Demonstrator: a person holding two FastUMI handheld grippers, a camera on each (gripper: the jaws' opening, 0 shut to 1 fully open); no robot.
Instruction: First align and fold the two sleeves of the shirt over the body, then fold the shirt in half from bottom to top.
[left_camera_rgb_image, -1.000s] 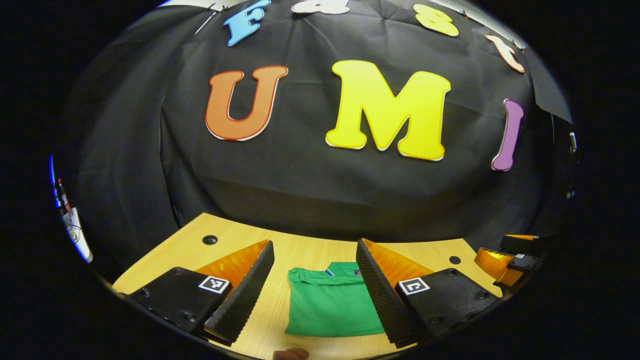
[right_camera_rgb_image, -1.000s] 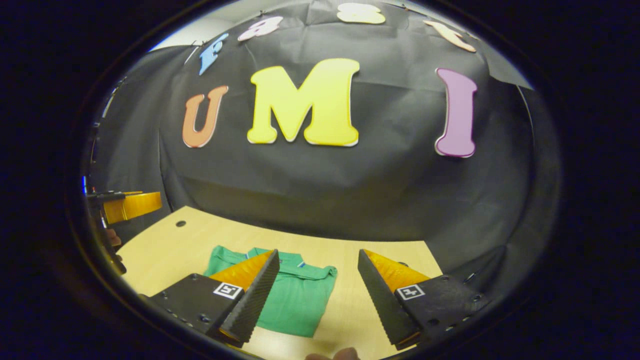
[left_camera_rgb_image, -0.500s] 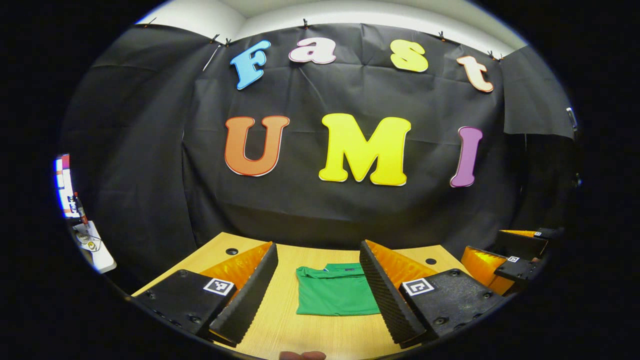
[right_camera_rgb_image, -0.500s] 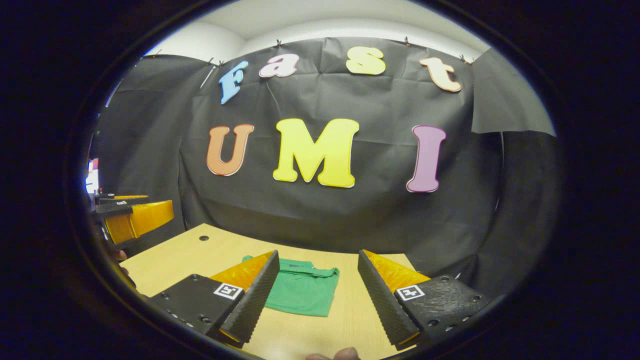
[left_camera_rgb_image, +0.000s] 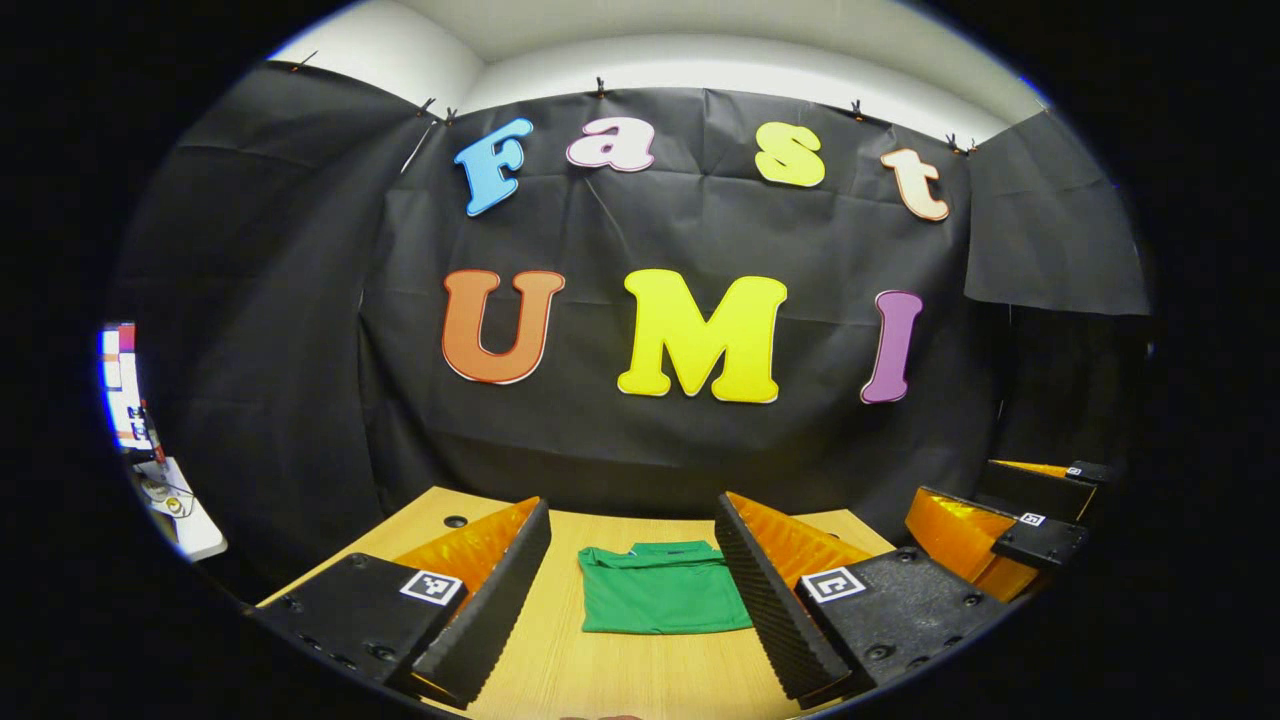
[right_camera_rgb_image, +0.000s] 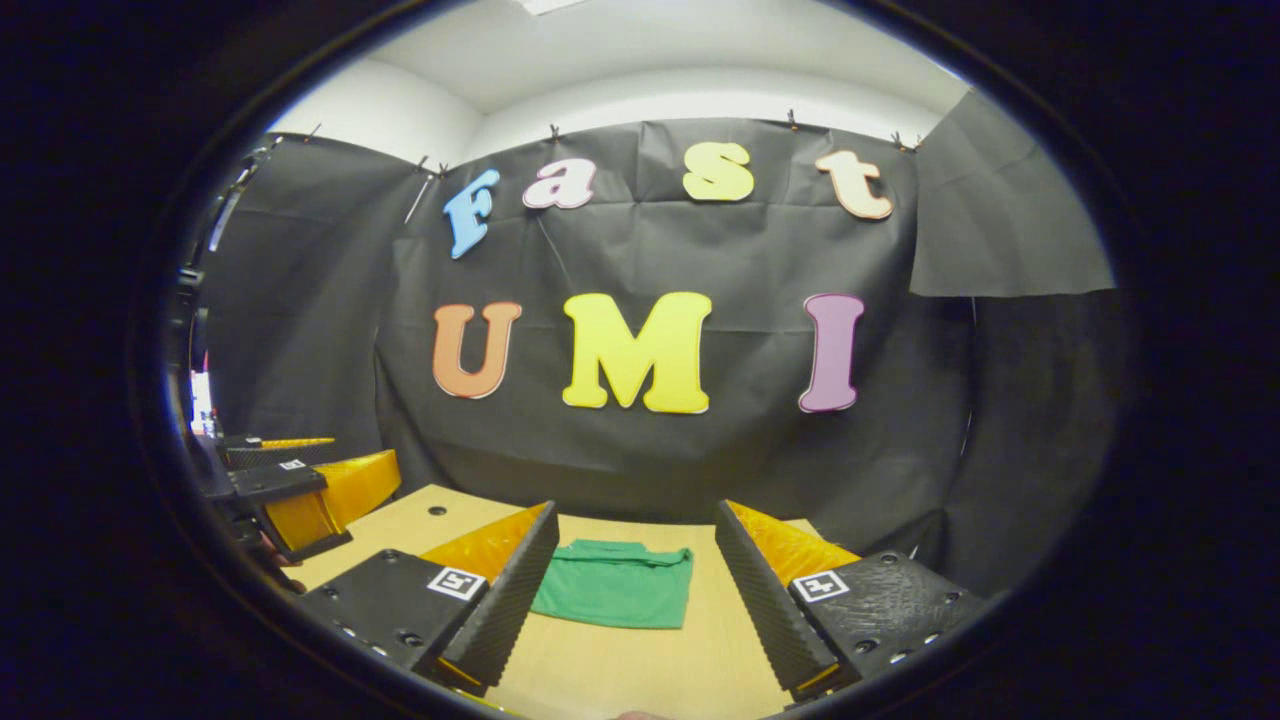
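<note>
Looks done: shirt (left_camera_rgb_image: 662, 602) sits folded on the table (left_camera_rgb_image: 620, 680) at 12 o'clock, both tools (left_camera_rgb_image: 632, 590) (right_camera_rgb_image: 635, 590) spread, holding nothing.

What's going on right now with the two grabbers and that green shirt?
Left gripper open, right gripper open, both off the table. Green shirt lies folded, collar at the far edge. Nothing in the way.
</note>
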